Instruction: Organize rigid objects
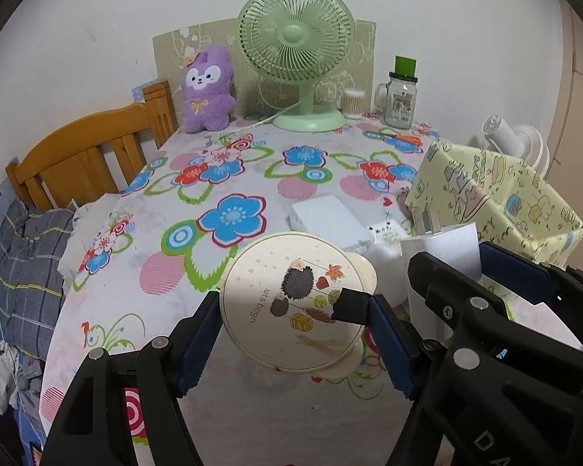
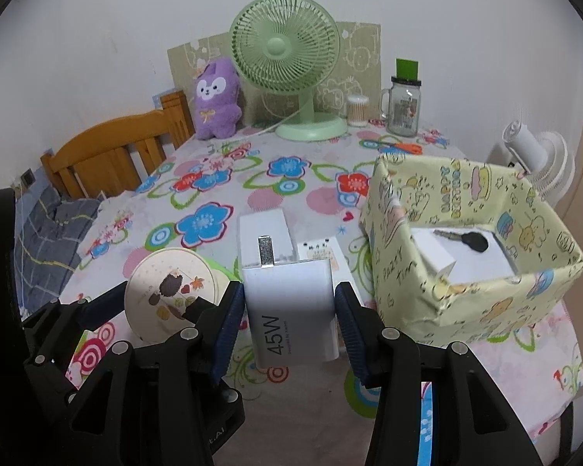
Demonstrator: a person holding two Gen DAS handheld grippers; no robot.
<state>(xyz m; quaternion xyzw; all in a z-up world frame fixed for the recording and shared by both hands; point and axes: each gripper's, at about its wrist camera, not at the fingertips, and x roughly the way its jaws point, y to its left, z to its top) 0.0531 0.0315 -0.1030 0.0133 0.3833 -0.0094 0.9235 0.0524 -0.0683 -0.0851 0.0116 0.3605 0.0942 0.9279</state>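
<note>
My left gripper (image 1: 293,310) is shut on a round cream compact mirror (image 1: 291,303) with a hedgehog print, held above the flowered tablecloth; it also shows in the right wrist view (image 2: 167,295). My right gripper (image 2: 289,310) is shut on a white 45W charger (image 2: 291,303), prongs pointing away; the charger shows in the left wrist view (image 1: 441,248). A yellow patterned box (image 2: 486,283) stands to the right, holding a white box and a black key (image 2: 470,241).
A white flat box (image 2: 266,233) and a small printed card (image 2: 318,250) lie on the table (image 2: 291,404) ahead. A green fan (image 2: 287,73), purple plush (image 2: 215,97), cotton swabs and glass jar (image 2: 402,105) stand at the back. A wooden bed frame (image 2: 109,155) is left.
</note>
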